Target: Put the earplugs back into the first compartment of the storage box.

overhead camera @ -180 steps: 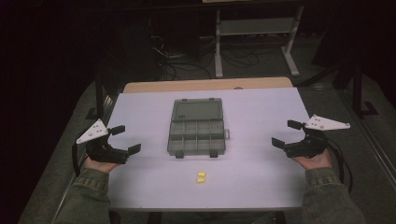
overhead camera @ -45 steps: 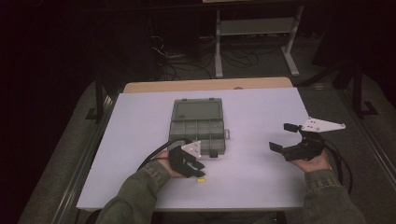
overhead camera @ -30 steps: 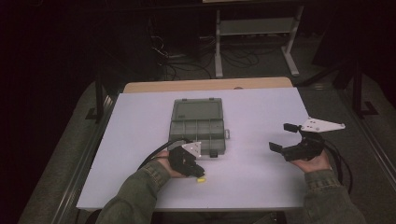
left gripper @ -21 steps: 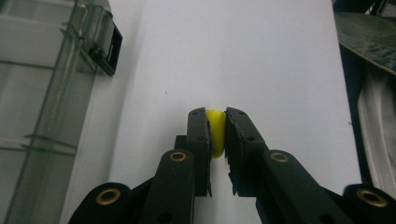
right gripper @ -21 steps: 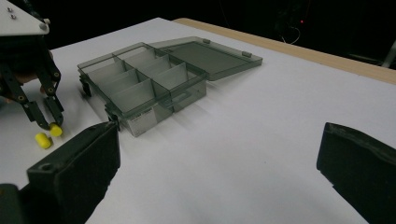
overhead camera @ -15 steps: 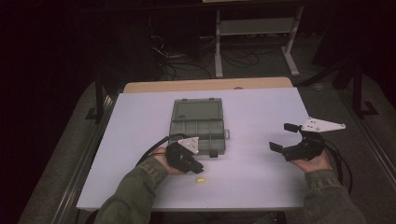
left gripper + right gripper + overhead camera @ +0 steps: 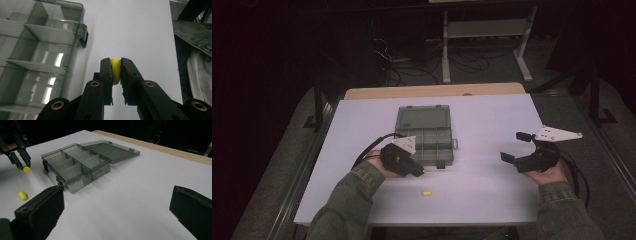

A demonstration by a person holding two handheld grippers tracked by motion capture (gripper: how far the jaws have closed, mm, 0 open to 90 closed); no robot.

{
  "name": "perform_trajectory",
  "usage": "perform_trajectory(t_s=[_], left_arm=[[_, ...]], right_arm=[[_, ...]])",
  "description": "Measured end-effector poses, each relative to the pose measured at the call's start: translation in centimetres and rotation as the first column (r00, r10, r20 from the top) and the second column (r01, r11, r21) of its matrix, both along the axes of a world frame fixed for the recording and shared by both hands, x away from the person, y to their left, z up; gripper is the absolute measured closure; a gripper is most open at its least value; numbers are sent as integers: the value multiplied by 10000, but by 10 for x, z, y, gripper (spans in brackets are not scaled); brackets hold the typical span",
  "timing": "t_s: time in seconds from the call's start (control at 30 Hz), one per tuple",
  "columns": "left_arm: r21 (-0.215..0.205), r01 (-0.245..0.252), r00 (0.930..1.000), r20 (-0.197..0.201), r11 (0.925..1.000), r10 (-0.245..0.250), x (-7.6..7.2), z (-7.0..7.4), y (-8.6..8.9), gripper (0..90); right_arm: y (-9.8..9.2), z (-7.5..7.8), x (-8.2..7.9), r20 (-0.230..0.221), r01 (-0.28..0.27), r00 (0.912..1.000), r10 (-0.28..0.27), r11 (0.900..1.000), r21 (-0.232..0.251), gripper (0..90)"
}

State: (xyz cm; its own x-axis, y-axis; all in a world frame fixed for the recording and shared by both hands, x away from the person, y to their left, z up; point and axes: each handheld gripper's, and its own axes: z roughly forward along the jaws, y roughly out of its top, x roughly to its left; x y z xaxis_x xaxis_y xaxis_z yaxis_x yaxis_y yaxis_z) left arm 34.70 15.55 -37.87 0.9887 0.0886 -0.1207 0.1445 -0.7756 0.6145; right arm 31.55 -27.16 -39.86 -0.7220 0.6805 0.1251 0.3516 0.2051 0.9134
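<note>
Evidently light and slightly squashy, the yellow plug (image 7: 115, 70) sits clamped mid-body in the left tool (image 7: 115, 65); the right tool (image 7: 518, 147) gapes, holding nothing.

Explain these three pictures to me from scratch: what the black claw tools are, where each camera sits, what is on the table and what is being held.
No robot here: a person sits at a white table and holds a hand-operated two-jaw gripper in each hand.

The high view looks down from above the person's side; the forearms come in at the bottom. The other two pictures come from small cameras riding on the grippers, each looking along its own black jaws.

On the table lies a clear grey compartment box, lid folded open flat behind it, the compartments that show empty. Near the front edge lies a small yellow piece.

The left gripper is shut on a second yellow piece, raised off the table beside the box; the right gripper view shows it too. The right gripper hangs open over the table's right side, holding nothing.
</note>
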Motion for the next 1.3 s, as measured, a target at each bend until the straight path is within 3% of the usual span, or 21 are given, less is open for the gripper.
perform_trajectory(t_s=[0.77, 1.03, 1.3], left_arm=[[117, -662, 9949, 771, 9977, 651, 29, 48, 20, 798], [51, -1038, 9929, 595, 9946, 1033, 46, 53, 27, 798], [85, -1640, 9838, 754, 9864, 1629, 64, 57, 38, 801]], right_arm=[[1, -1, 0, -89, -64, 9999, 63, 10000, -42, 0], [1, -2, 1, -93, -74, 9999, 74, 10000, -56, 0], [1, -2, 1, -116, -70, 9999, 70, 10000, -31, 0]])
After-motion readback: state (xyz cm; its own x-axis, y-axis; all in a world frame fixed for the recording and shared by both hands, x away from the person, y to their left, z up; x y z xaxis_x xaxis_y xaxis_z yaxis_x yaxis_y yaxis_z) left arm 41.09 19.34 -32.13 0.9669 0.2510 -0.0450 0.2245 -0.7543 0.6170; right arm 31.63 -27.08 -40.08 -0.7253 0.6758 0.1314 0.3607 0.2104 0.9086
